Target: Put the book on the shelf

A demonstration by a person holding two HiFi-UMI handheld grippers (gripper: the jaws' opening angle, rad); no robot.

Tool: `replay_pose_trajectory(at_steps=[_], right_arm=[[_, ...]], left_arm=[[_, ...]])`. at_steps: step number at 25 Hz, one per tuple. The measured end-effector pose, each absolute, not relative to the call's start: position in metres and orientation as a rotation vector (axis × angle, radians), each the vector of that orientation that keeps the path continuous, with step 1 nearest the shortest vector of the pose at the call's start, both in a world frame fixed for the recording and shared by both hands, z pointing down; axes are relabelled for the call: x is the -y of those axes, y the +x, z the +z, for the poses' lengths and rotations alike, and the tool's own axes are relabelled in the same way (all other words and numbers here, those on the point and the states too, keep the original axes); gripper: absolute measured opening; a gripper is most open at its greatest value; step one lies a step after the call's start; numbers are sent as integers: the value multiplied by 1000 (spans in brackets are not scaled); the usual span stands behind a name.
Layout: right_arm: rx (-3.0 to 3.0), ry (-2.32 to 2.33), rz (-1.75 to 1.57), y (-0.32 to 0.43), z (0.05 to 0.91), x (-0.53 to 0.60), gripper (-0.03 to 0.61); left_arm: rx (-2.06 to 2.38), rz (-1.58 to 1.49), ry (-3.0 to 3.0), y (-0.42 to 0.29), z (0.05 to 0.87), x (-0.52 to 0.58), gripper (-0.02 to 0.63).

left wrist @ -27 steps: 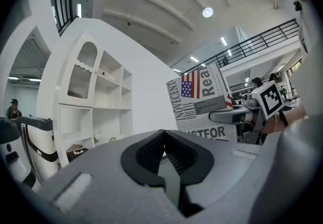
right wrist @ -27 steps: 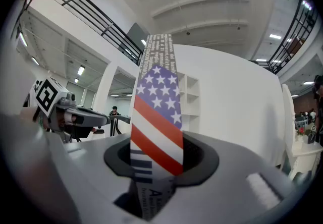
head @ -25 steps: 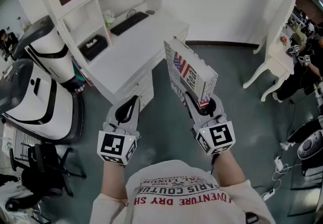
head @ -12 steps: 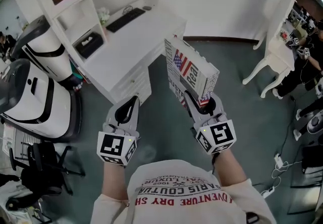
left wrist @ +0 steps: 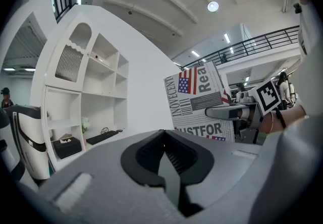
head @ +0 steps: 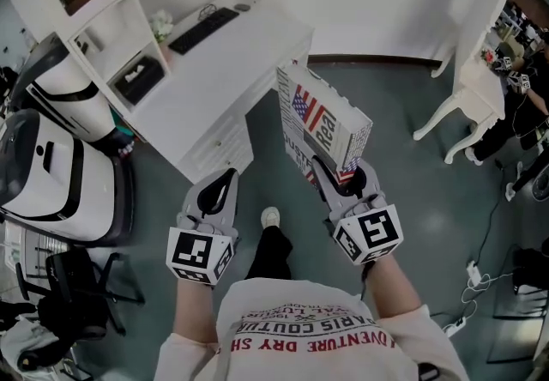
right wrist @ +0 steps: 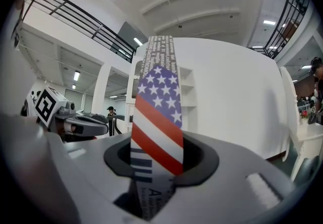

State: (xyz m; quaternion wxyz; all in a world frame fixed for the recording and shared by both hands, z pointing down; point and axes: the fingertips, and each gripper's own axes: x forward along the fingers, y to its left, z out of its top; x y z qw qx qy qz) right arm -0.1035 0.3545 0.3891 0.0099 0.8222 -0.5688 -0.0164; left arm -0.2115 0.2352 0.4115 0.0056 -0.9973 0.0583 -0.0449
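Right hand-held gripper (head: 339, 175): pinching lower edge of upright flag-and-newsprint-printed rectangular book (head: 322, 123). Left hand-held gripper (head: 214, 192): pressed together, empty, left of book. White open shelf unit (head: 129, 2): ahead-left, well apart.

Left gripper (left wrist: 165, 160) jaws together, nothing between them. Right of centre, book (left wrist: 202, 99) with flag and newsprint cover stands upright, clamped low on its side by right gripper (left wrist: 229, 112), whose marker cube shows further right. Left side: tall white shelf (left wrist: 83, 92) with open compartments and a desk surface carrying keyboard (left wrist: 103, 137), black box (left wrist: 65, 146) and small plant (left wrist: 85, 126); book is well apart from shelf.
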Motion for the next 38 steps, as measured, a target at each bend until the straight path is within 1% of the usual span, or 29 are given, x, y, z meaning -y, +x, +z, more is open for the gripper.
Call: replay_pose_trajectory(at_steps=[6,11,20,25,33,38], right_arm=[[1778,2537,-63,-37,397,-275,155],[1785,2522,-28,31,390,-185,155],[1801,2465,9,123,372,-38,155],[1870,2456,-43,139,369,-10,155],[2155,2265,-190,166,325,120,155],[2284,2203,-259,185,300,168,155]], left_arm=[[-222,-147,-3143,-145,423,-154,3],[-232,-128,-3149,-78,408,-66,3],[-368,-100,-3195,-3,400,81,3],[-437,-60,-3137,-1,396,94,3],[-786,-12,-2994,-2,361,178,3],[-969,-8,-2913,2,353,201,3]])
